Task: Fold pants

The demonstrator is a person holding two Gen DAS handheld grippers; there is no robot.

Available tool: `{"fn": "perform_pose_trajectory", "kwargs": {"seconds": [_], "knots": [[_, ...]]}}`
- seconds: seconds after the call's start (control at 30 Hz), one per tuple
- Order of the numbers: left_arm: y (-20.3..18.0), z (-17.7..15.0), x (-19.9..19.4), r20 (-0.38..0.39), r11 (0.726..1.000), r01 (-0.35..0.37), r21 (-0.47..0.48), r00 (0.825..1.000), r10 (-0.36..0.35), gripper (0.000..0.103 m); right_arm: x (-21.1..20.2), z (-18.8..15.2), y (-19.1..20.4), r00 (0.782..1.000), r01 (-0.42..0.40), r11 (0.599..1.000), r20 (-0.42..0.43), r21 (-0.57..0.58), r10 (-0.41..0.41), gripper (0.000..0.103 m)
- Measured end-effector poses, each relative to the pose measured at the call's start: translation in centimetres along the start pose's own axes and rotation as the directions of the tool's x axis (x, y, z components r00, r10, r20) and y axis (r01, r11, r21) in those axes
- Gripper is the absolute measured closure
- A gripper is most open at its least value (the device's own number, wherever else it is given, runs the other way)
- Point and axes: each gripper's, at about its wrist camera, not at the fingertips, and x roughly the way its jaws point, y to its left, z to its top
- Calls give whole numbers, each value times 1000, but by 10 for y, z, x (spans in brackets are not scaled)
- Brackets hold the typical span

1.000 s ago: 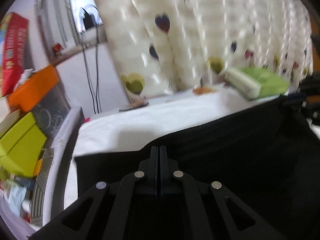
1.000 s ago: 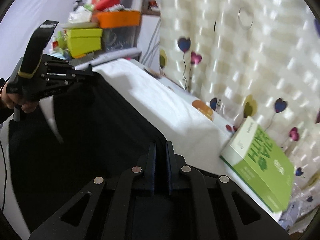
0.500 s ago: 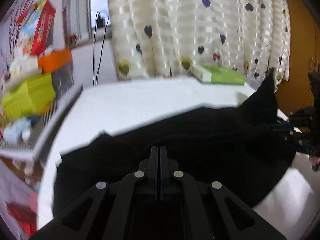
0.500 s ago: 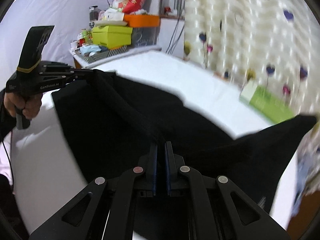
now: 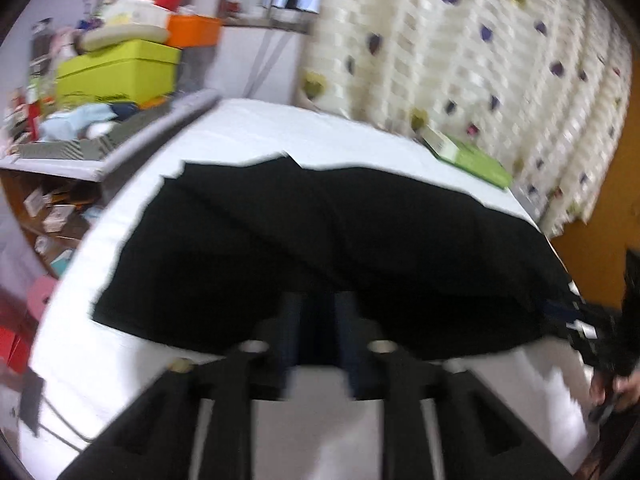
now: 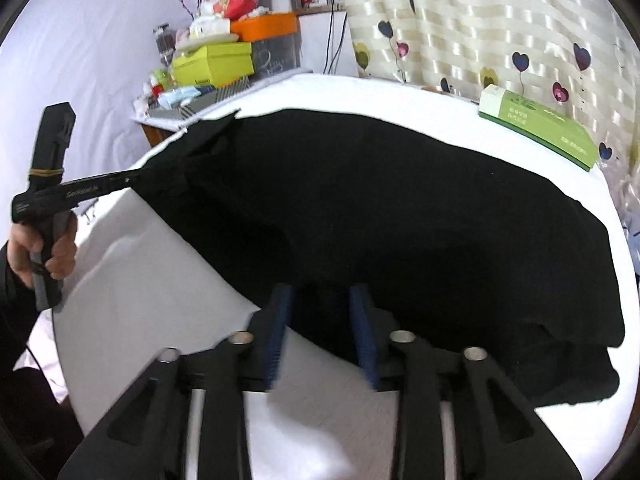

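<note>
The black pants (image 5: 320, 240) lie spread over the white table (image 5: 100, 360), folded over, with a lower layer showing at the right end (image 6: 560, 376). In the blurred left wrist view, my left gripper (image 5: 320, 308) stands open at the pants' near edge, and the cloth edge sits at its fingertips. My right gripper (image 6: 322, 300) is open too, its blue pads (image 6: 280, 320) either side of the near edge of the pants (image 6: 400, 208). In the right wrist view a hand holds the left gripper (image 6: 160, 172), whose tip reaches the pants' raised left corner.
A green box (image 6: 536, 124) lies at the table's far right, in front of a heart-patterned curtain (image 6: 480, 20). A cluttered shelf with a yellow-green box (image 6: 216, 64) and an orange box (image 6: 268, 26) stands at the far left. Bare white table (image 6: 140, 280) shows near me.
Both grippers were shut on the lifted pants; now both stand open. The pants have come down and lie spread on the table, and both grippers have pulled back to the near edge.
</note>
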Motion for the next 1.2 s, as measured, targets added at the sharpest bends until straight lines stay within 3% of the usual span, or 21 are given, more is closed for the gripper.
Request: {"fn": "perform_pose_trajectory", "kwargs": {"seconds": [0.03, 0.17, 0.4, 0.47, 0.5, 0.6, 0.77, 0.9, 1.0, 1.2], "knots": [[0, 6, 0, 12, 1000, -9, -6, 1000, 9, 54, -1, 1, 0, 1000, 4, 1000, 9, 4, -4, 59], [-17, 35, 18, 27, 999, -51, 8, 998, 51, 53, -5, 6, -4, 997, 32, 999, 63, 28, -34, 59], [-37, 69, 95, -46, 976, -196, 98, 978, 201, 53, 0, 11, -22, 996, 36, 993, 79, 109, -45, 59], [-31, 71, 107, -64, 964, -252, 91, 964, 258, 79, 0, 12, -25, 995, 36, 993, 84, 115, -46, 59], [-25, 70, 111, -78, 959, -273, 76, 957, 278, 98, -1, 12, -26, 995, 36, 992, 86, 119, -46, 59], [-10, 63, 94, -51, 968, -249, -11, 967, 249, 99, 0, 9, -31, 995, 42, 991, 85, 130, -54, 59], [22, 34, 22, 97, 950, -234, -205, 961, 258, 99, -2, 4, -38, 995, 41, 986, 88, 159, -56, 59], [41, 5, 9, 74, 942, -234, -241, 963, 258, 98, -5, 1, -40, 994, 33, 983, 96, 179, -51, 59], [57, 0, 7, 65, 931, -184, -315, 975, 214, 98, -7, 1, -37, 994, 34, 983, 96, 179, -52, 59], [49, 3, 2, 74, 929, -193, -317, 971, 227, 99, -16, -7, -40, 993, 54, 977, 87, 205, -73, 59]]}}
